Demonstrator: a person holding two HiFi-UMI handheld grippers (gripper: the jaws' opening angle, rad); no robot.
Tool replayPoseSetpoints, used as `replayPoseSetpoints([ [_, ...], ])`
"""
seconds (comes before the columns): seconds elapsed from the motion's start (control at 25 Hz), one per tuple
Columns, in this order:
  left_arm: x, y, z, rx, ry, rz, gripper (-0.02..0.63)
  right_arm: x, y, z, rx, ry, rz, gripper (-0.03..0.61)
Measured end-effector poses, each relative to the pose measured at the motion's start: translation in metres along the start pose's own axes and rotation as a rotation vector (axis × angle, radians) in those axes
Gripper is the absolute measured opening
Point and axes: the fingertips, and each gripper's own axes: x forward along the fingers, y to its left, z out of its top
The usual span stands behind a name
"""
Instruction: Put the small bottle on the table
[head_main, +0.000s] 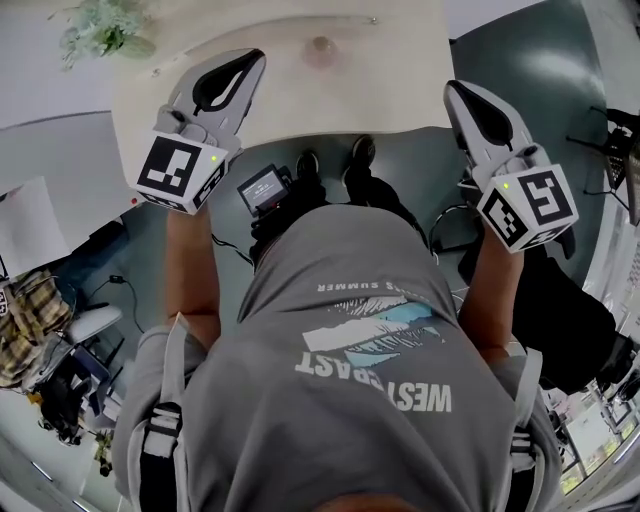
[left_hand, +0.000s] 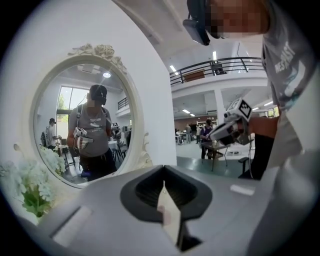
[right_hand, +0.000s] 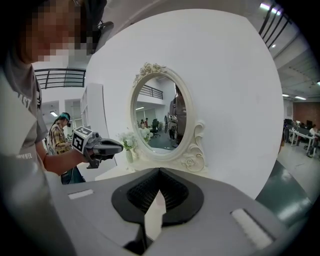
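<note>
The small bottle (head_main: 320, 48) sits on the cream table (head_main: 385, 80), apart from both grippers and between their tips. The left gripper (head_main: 255, 62) and the right gripper (head_main: 452, 90) are held by the table's near edge, each with its jaws together and empty. An oval mirror (right_hand: 159, 117) and white flowers (head_main: 100, 30) stand behind.

Grey T-shirt (head_main: 330, 300): "WESTCOAST", "SUMMER" print, seen upside down.
</note>
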Motion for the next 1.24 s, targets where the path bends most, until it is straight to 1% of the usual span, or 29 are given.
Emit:
replayPoseSetpoints([
  [0.16, -0.011, -0.004, 0.017, 0.012, -0.023, 0.011, 0.003, -0.009, 0.005, 0.011, -0.020, 0.000, 0.021, 0.000],
  [0.28, -0.024, -0.011, 0.010, 0.011, -0.033, 0.008, 0.003, -0.010, 0.021, 0.003, -0.043, 0.002, 0.035, 0.000],
  [0.4, -0.035, -0.018, 0.001, 0.006, -0.039, 0.001, 0.003, -0.013, 0.033, -0.005, -0.066, 0.006, 0.032, 0.000],
  [0.56, -0.036, -0.022, 0.004, -0.003, -0.046, -0.006, 0.003, -0.019, 0.039, 0.006, -0.088, 0.012, 0.033, 0.000],
  [0.72, -0.040, -0.018, -0.003, -0.014, -0.055, -0.013, 0.003, -0.015, 0.047, 0.011, -0.102, 0.016, 0.029, 0.000],
  [0.92, -0.047, -0.025, 0.004, -0.014, -0.070, -0.004, 0.003, -0.028, 0.053, 0.017, -0.124, 0.019, 0.030, 0.000],
  [1.04, -0.057, -0.018, 0.000, -0.018, -0.071, 0.003, 0.003, -0.023, 0.064, 0.020, -0.131, 0.024, 0.036, 0.000],
  [1.24, -0.060, -0.009, -0.004, -0.026, -0.071, 0.016, 0.003, -0.014, 0.067, 0.021, -0.141, 0.029, 0.047, 0.000],
])
